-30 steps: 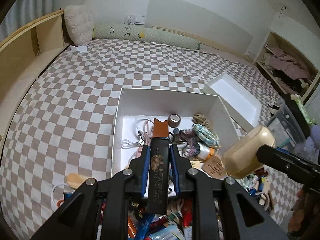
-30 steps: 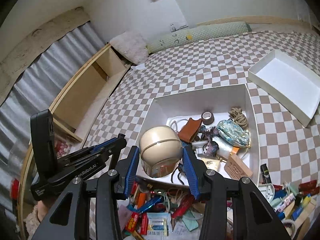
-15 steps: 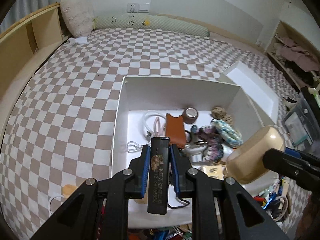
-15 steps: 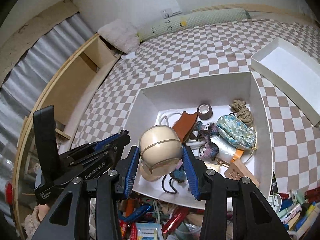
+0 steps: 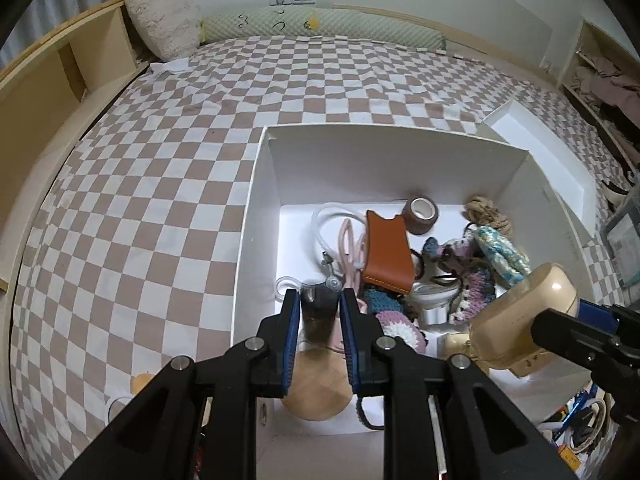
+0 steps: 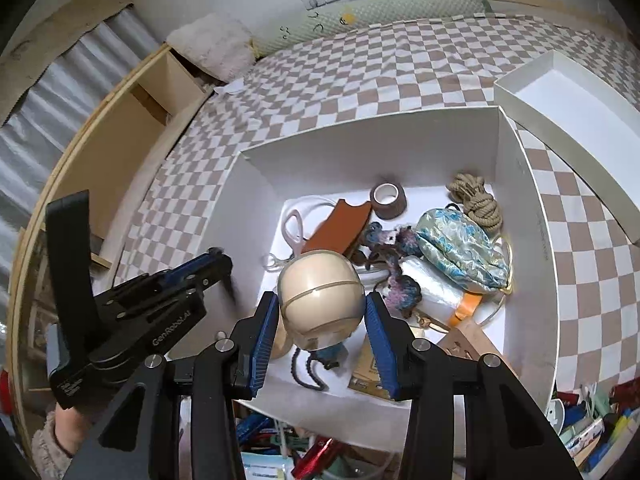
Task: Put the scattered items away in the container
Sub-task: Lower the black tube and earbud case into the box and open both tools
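Note:
A white box [image 5: 256, 200] [image 6: 520, 168] lies on the checked bed, holding a brown leather pouch [image 5: 388, 252], a tape roll [image 5: 420, 214], a coil of rope [image 6: 476, 196], crocheted pieces and a blue patterned pouch [image 6: 460, 252]. My left gripper [image 5: 319, 296] hangs over the box's near left corner, shut on a slim black item [image 5: 318, 312] that looks blurred. In the right wrist view the left gripper [image 6: 216, 268] shows at the left. My right gripper [image 6: 321, 300] is shut on a round cream case [image 6: 320, 304] [image 5: 524, 320] above the box's near side.
The box's white lid [image 5: 552, 160] [image 6: 580, 92] lies beside its right wall. A heap of small loose items [image 6: 312, 456] covers the bed just in front of the box. A wooden shelf unit [image 5: 48, 80] runs along the left, and a pillow [image 5: 164, 20] lies at the head.
Both grippers have come down and forward, from in front of the box to over its inside. Each still grips its item. The loose pile has dropped to the bottom edge of view.

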A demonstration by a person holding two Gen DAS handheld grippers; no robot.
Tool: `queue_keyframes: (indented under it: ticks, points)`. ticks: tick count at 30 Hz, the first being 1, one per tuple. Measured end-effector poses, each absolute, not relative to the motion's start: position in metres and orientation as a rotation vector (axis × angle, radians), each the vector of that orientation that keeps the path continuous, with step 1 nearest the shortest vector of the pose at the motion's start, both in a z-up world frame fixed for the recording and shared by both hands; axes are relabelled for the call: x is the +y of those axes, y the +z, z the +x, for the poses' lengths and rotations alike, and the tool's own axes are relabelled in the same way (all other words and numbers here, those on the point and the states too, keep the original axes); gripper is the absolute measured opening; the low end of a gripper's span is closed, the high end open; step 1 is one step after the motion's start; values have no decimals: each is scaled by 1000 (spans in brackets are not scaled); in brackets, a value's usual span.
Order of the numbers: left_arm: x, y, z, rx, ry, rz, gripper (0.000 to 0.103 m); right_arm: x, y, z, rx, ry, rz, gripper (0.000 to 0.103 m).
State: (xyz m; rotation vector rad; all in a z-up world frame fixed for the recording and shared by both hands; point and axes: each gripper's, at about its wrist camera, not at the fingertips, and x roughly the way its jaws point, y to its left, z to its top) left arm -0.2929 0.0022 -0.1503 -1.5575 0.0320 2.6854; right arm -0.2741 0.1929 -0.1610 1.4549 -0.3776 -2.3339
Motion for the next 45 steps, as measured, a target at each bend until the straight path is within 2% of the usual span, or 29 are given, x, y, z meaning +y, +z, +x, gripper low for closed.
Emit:
queue_keyframes:
  ticks: [4, 20, 38, 40, 42, 43, 45]
  points:
    - [1, -154, -293, 45, 2686, -1577, 20, 192, -166, -278, -371, -2323, 1462, 36]
    - [2, -153, -285, 32, 2669, -1580, 20, 187, -173, -279, -315, -2325, 1501, 36]
    - [2, -129, -260, -21, 2680, -1532, 21, 210, -154, -259, -294, -2414, 1479, 36]
    - [1, -125, -256, -26, 2684, -1520, 32, 211, -150, -255, -291, -2423, 1473, 36]
    - [1, -121, -252, -28, 2696, -1502, 51, 211, -148, -252, -281, -2439, 1468, 36]
    - [1, -119, -250, -32, 2702, -1492, 56, 212, -146, -250, -270, -2452, 1465, 36]
    - [1, -116, -246, -49, 2705, -1477, 72, 213, -143, -247, -249, -2480, 1464, 42]
